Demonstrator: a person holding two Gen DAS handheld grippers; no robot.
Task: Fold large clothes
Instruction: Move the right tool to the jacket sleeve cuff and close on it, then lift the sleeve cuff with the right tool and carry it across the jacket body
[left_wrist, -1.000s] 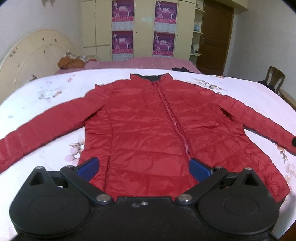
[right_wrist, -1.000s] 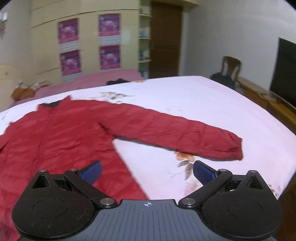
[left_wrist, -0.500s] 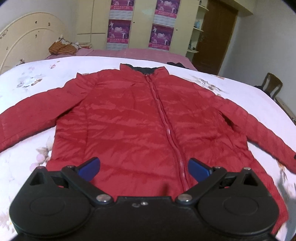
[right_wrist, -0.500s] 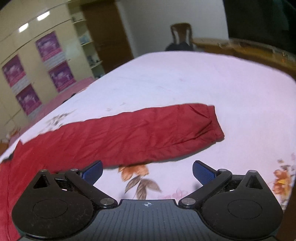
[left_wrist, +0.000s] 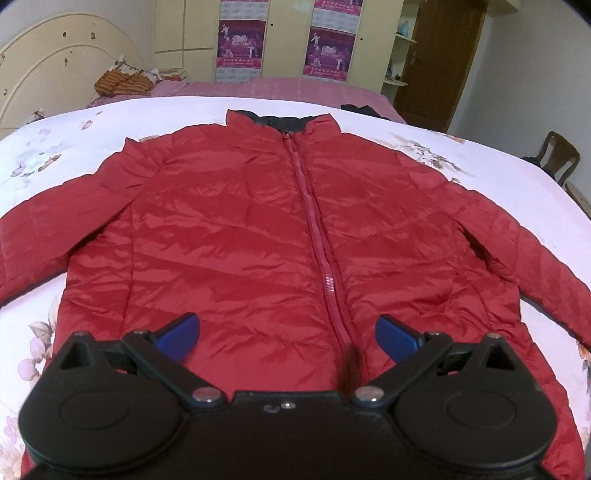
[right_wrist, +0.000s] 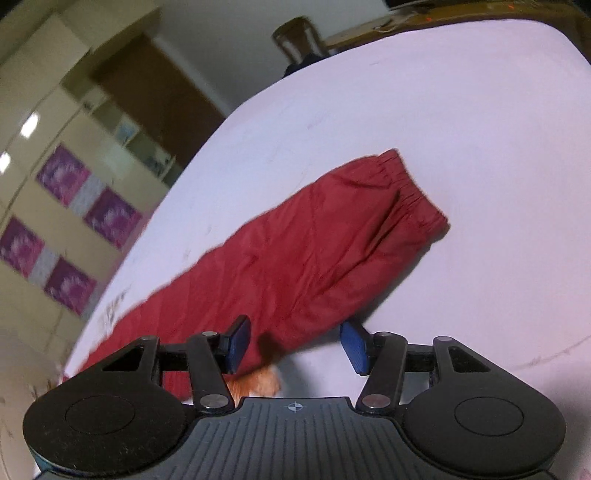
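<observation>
Bedroom walls, a poster-covered wardrobe (left_wrist: 284, 40) and a brown door (left_wrist: 439, 62) stand behind a wide bed (left_wrist: 192, 114) with a pale floral sheet, and on it a red puffer jacket (left_wrist: 236, 236) lies flat, front up, zipped, sleeves spread to left and right, collar at the far side. Its quilted shell looks light, soft and slick, so it will likely slide on the sheet and puff back after a crease; firm pinches at cuffs, hem corners or shoulder seams seem the best holds. Over the near hem hovers the left claw (left_wrist: 288, 334), blue pads wide apart and nothing between them. At the right sleeve (right_wrist: 317, 254), the right claw (right_wrist: 295, 345) sits rolled to one side with its jaws closing; the sleeve's near edge lies between the pads, but no pressing contact shows yet, and the elastic cuff (right_wrist: 417, 195) lies farther along. A striped bundle (left_wrist: 122, 83) near the headboard, a dark item (left_wrist: 364, 110) beyond the collar and a wooden chair (left_wrist: 557, 157) at far right all sit well clear of the jacket, so nothing blocks the fold.
</observation>
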